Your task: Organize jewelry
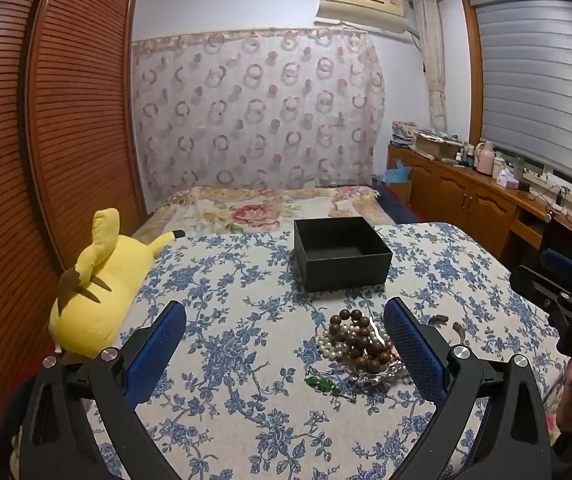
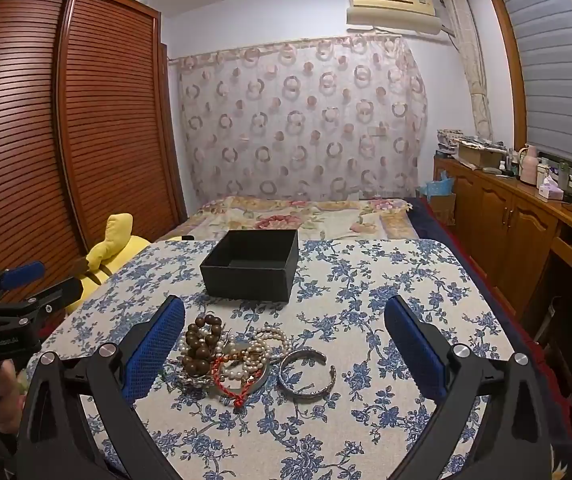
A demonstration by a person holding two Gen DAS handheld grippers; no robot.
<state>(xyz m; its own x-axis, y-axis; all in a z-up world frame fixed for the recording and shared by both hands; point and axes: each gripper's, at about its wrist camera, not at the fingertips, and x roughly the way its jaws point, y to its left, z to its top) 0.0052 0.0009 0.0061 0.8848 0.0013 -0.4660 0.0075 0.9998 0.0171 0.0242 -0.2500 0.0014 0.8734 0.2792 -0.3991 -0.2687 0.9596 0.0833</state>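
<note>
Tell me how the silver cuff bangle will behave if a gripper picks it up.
The silver cuff bangle looks like rigid metal, so it should hold its shape. Its smooth band may slip between the pads. Lying flat on the tablecloth, apart from the bead pile, it probably won't roll or snag.

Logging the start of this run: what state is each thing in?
Left gripper: open, holding nothing.
Right gripper: open, holding nothing.
Black box: lid off, upright, looks empty.
Jewelry pile: tangled heap on the tablecloth, not in the box.
Silver bangle: lying flat, just right of the pile.
Plush toy: lying at the table's left edge.
</note>
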